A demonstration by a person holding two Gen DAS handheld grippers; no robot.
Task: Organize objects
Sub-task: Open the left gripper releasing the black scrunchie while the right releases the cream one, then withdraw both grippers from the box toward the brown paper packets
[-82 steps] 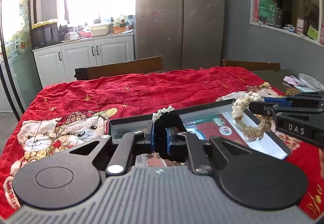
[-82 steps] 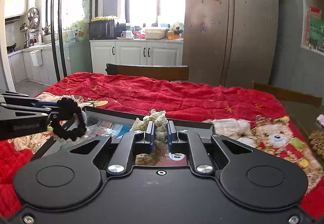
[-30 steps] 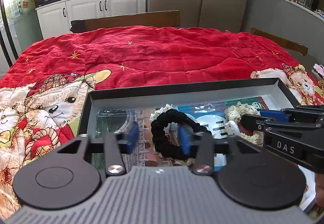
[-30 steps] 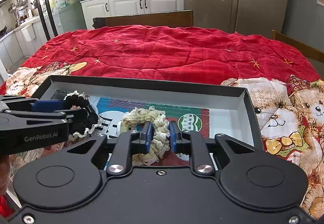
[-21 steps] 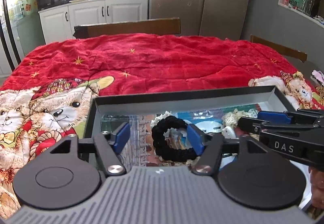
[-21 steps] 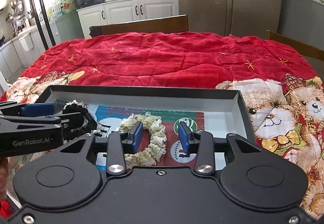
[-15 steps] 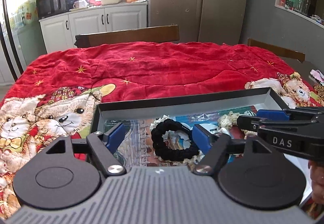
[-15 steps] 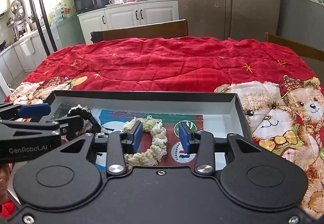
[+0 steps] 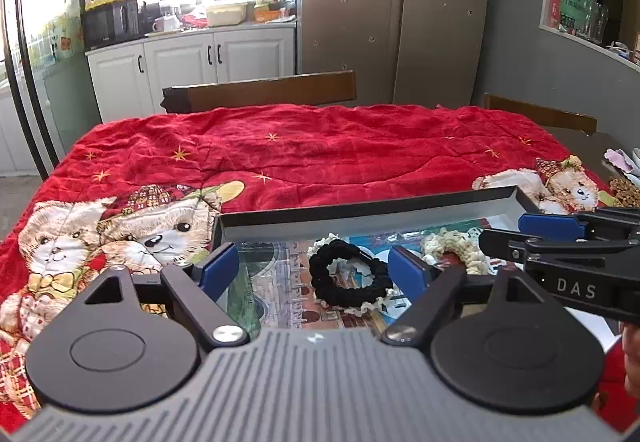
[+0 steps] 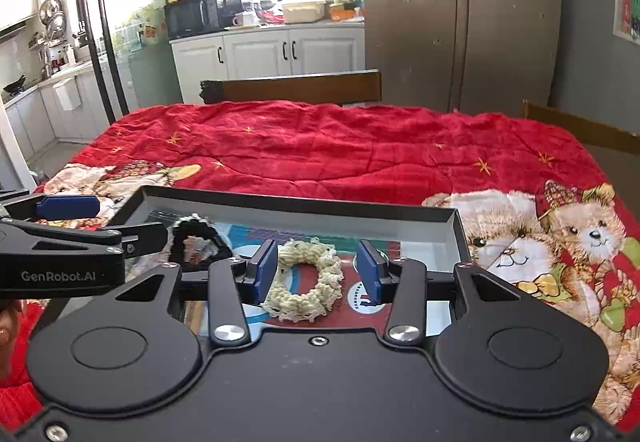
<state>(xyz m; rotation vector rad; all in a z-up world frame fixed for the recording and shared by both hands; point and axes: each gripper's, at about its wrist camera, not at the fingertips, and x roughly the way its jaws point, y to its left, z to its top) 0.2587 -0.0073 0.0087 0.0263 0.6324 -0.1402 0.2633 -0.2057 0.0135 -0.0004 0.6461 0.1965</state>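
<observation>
Lower centre of each view: my left gripper [image 9: 314, 269] and right gripper [image 10: 316, 269] — jaws opening, now empty — had released black scrunchie [image 9: 347, 278] and cream scrunchie [image 10: 306, 284], apparently resting in the tray [image 10: 304, 216].

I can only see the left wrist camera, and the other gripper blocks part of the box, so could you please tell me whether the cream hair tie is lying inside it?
Observer: Yes. The cream hair tie lies flat on the floor of the box as a whole ring.
Operator: Thank you. Is the right gripper pinching it?
Observer: No. The right gripper has the tie between its jaws, but they are opening, with a clear gap at the right-hand pad.
</observation>
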